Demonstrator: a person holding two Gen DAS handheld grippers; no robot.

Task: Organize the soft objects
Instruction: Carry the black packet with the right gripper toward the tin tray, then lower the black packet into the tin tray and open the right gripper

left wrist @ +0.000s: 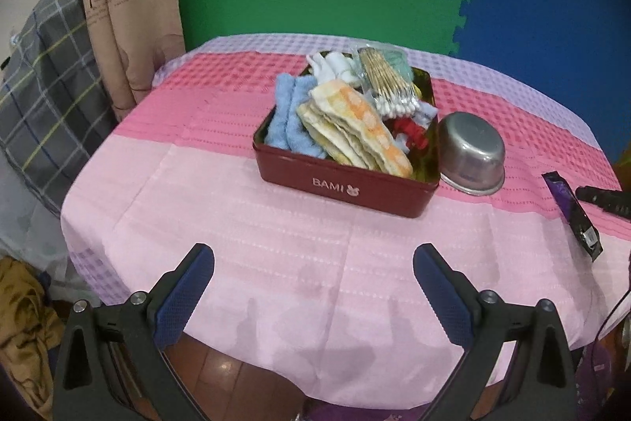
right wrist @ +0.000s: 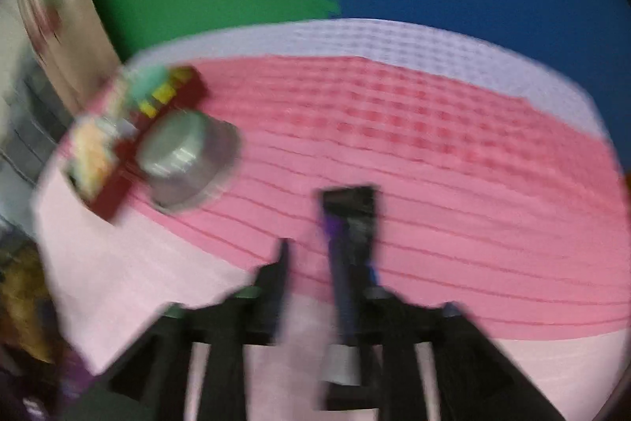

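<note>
Your left gripper [left wrist: 313, 275], jaws spread and empty, faces the red tin [left wrist: 347, 160] of soft cloths straight ahead across the pink tablecloth [left wrist: 197, 216], while your right gripper [right wrist: 311, 263], part-open beside the purple packet [right wrist: 349, 219], has it far left.

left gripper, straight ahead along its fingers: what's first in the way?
Probably bare pink tablecloth. The open left gripper points down at empty cloth short of the red BAMI tin. If it ran shallower, the tin's front wall would come first; depth is unclear.
</note>
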